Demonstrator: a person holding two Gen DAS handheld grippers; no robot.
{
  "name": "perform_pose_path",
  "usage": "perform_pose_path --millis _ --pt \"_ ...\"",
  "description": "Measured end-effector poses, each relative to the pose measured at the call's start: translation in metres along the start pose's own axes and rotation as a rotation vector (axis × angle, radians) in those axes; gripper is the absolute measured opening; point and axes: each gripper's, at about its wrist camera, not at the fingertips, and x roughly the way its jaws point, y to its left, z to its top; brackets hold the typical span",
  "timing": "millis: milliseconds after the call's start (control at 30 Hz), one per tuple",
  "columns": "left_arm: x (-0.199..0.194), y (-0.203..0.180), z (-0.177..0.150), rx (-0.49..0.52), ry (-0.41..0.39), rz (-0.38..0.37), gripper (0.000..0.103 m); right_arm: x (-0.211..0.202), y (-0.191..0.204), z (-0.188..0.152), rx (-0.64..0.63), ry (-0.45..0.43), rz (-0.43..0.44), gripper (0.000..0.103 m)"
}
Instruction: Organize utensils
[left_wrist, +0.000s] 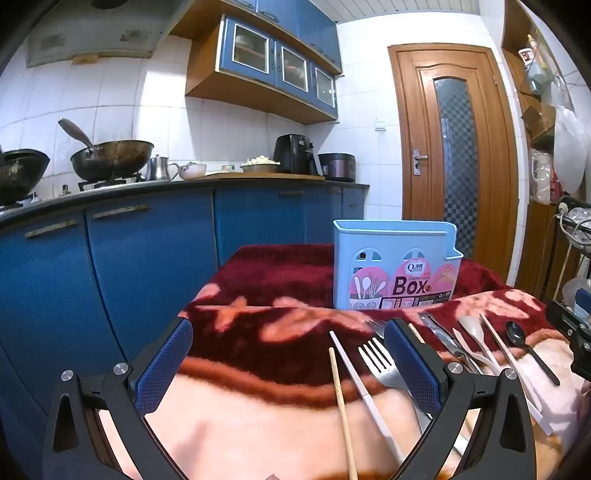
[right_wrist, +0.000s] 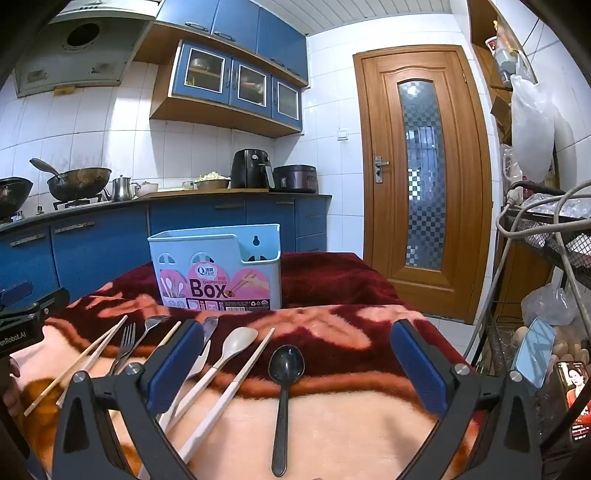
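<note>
Both sets of jaws gape wide and hold nothing. The right gripper (right_wrist: 295, 360) hovers low over the blanket-covered surface (right_wrist: 351, 325); between its pads lies the black spoon (right_wrist: 284, 373), bowl toward 12 o'clock, handle running to 6. Just at 9 o'clock of it, a white chopstick (right_wrist: 236, 384) and a beige spoon (right_wrist: 236, 345) slant from 7 to 1 o'clock, with a knife (right_wrist: 208, 326) partly hidden behind the left pad. Farther toward 9 lie two forks (right_wrist: 127, 338) and a wooden chopstick (right_wrist: 79, 363).

The left gripper (left_wrist: 288, 363) hangs over bare blanket; a wooden chopstick (left_wrist: 341, 402), a white chopstick (left_wrist: 360, 384) and a fork (left_wrist: 382, 363) lie near its right pad, tips toward 11–12 o'clock.

The blue box (right_wrist: 218, 267) stands upright at 12 o'clock beyond the row, apart from it. A wire rack (right_wrist: 546, 236) stands at 3 o'clock
</note>
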Motion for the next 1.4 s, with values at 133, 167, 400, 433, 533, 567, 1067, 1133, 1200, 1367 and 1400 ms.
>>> perform_pose_path --millis 133,167,400,433,533,567,1067,1133,1200,1367,1400 --pt "-0.0002 0.0002 0.0003 -0.004 0.003 0.001 0.103 0.0001 0.0002 -0.0002 -0.002 0.001 0.001 0.103" --pt "-0.0004 0.0001 0.0005 -0.004 0.002 0.002 0.103 0.0001 0.0003 -0.0002 -0.001 0.001 0.001 0.103" --pt "-0.0005 -0.0003 0.0008 -0.003 0.003 0.000 0.103 0.0000 0.0002 -0.0003 0.000 0.000 0.000 0.103" --pt "-0.0006 -0.0005 0.0010 -0.003 0.003 0.000 0.103 0.0000 0.0001 -0.0003 0.000 0.000 0.000 0.103" --pt "-0.0011 -0.0014 0.0017 -0.002 0.002 0.000 0.103 -0.0003 0.0005 -0.0002 -0.001 0.000 -0.001 0.103" --pt "-0.0013 -0.0019 0.0020 -0.001 0.002 0.000 0.103 -0.0004 0.0004 -0.0002 -0.001 -0.001 0.000 0.103" --pt "-0.0007 0.0006 0.0005 -0.009 0.003 0.001 0.103 -0.0005 0.0006 -0.0002 -0.002 -0.001 0.000 0.103" --pt "-0.0002 0.0003 0.0005 -0.008 0.004 0.000 0.103 -0.0007 0.0005 -0.0003 -0.002 -0.002 -0.001 0.103" --pt "-0.0003 0.0004 0.0004 -0.008 0.004 0.000 0.103 -0.0008 0.0004 -0.0004 -0.001 -0.002 0.000 0.103" --pt "-0.0004 0.0004 0.0005 -0.008 0.003 0.001 0.103 -0.0008 0.0004 -0.0004 -0.002 -0.003 -0.001 0.103" --pt "-0.0003 0.0004 0.0004 -0.008 0.004 0.000 0.103 -0.0007 0.0004 -0.0004 -0.002 -0.002 -0.001 0.103"
